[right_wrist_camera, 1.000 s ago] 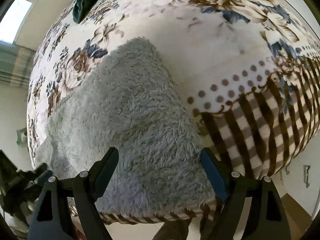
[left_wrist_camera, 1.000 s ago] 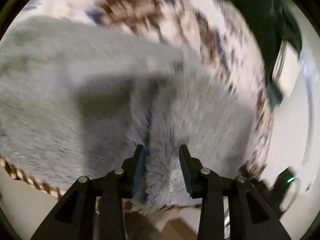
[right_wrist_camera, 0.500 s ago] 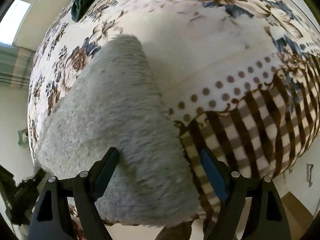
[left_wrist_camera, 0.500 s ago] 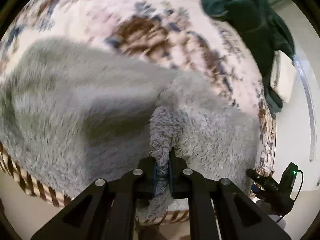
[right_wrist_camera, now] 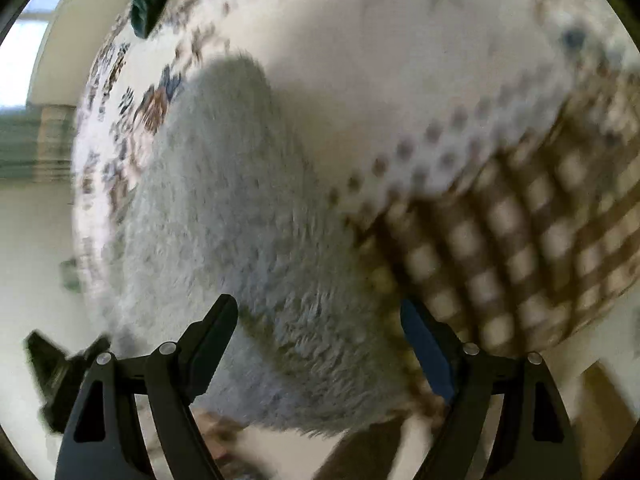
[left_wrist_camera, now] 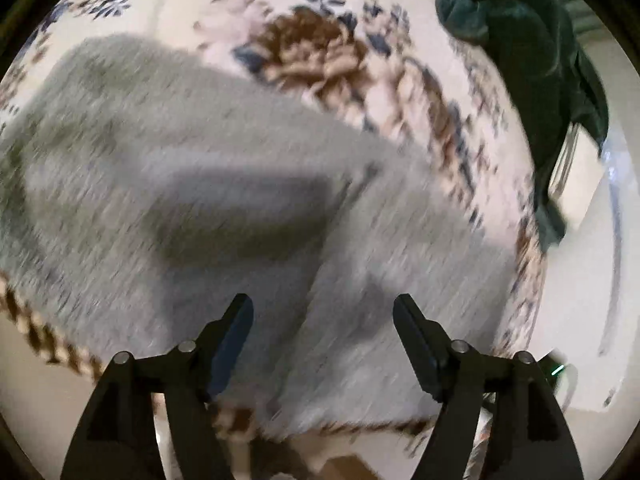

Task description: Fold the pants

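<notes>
half a second ago the left tool (left_wrist_camera: pixel 323 320) was clenched on a ridge of the fluffy pale grey fleece pants (left_wrist_camera: pixel 208 208); now its fingers stand wide apart, the cloth released. the right tool (right_wrist_camera: pixel 318 322) is likewise spread, grasping nothing. the pants lie flat on the floral cream-and-brown bed blanket (right_wrist_camera: pixel 400 80), directly ahead of both tools, their long axis running away from the right one (a dark green garment (left_wrist_camera: pixel 536 64) sits far beyond). both views are blurred.

Floral blanket (left_wrist_camera: pixel 320 60) covers the bed; bright window (right_wrist_camera: pixel 20 60) beside pale walls.
</notes>
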